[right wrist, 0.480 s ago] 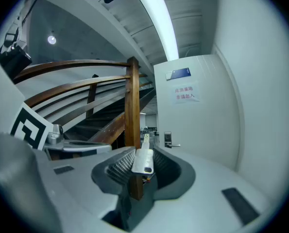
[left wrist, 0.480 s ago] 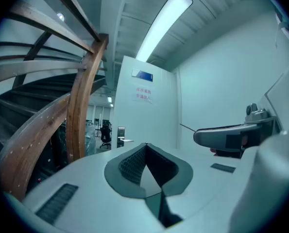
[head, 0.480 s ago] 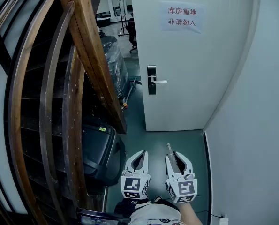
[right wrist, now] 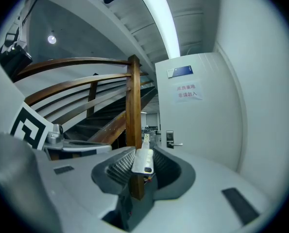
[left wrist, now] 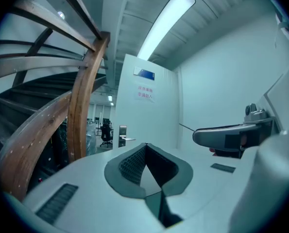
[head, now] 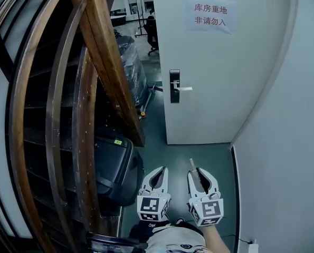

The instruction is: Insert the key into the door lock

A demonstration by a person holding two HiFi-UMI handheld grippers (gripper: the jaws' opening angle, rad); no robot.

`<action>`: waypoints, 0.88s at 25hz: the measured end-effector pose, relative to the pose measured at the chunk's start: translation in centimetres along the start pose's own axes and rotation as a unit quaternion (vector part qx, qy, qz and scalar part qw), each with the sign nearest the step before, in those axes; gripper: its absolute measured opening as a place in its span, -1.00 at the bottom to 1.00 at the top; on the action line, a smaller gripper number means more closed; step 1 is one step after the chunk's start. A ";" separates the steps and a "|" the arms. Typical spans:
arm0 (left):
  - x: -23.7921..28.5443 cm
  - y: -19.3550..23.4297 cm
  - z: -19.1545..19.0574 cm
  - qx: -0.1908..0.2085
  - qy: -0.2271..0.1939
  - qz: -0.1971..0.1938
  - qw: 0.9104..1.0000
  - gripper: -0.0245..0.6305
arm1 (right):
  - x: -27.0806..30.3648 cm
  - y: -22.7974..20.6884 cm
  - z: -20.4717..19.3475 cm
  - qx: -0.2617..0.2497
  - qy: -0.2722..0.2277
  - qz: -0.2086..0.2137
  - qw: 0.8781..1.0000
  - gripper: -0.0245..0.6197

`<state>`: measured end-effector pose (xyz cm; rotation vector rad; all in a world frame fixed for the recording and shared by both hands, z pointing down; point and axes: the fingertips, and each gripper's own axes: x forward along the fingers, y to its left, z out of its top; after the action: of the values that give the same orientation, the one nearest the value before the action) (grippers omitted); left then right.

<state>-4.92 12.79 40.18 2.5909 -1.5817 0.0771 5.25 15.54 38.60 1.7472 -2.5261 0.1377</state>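
Note:
The white door (head: 220, 67) stands ahead, its dark lock plate (head: 174, 86) with a silver lever on its left edge. The lock is also small and far in the left gripper view (left wrist: 122, 132) and in the right gripper view (right wrist: 169, 137). My right gripper (head: 199, 172) is low in the head view, shut on a key (right wrist: 143, 160) with a white grip; the thin blade (head: 192, 163) points forward toward the door. My left gripper (head: 158, 172) is beside it, shut with nothing in it. Both are far short of the door.
A curved wooden stair railing (head: 101, 51) fills the left side. A black case (head: 112, 167) sits on the floor under it. A white wall (head: 283, 141) runs along the right. A paper notice (head: 209, 15) hangs on the door. An office room shows past the door's left edge.
The door and lock sit slightly higher and further right in the head view. Both grippers keep the same pose and the key stays held.

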 end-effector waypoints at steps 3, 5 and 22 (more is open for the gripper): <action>0.2 0.8 0.0 0.000 0.000 -0.001 1.000 -0.91 | 0.9 0.3 0.0 0.005 -0.007 0.000 1.000 -0.55; 0.3 1.6 0.0 -0.001 0.001 -0.001 1.000 -0.91 | 1.6 0.3 0.0 0.012 -0.011 -0.004 1.000 -0.55; 4.4 6.7 -3.1 -0.019 0.035 0.007 0.999 -0.91 | 8.8 -0.4 -3.1 0.023 0.035 -0.007 0.999 -0.55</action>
<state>-8.87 6.25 44.11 2.5194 -1.5623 0.1343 2.51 7.55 42.65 1.7436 -2.4814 0.2546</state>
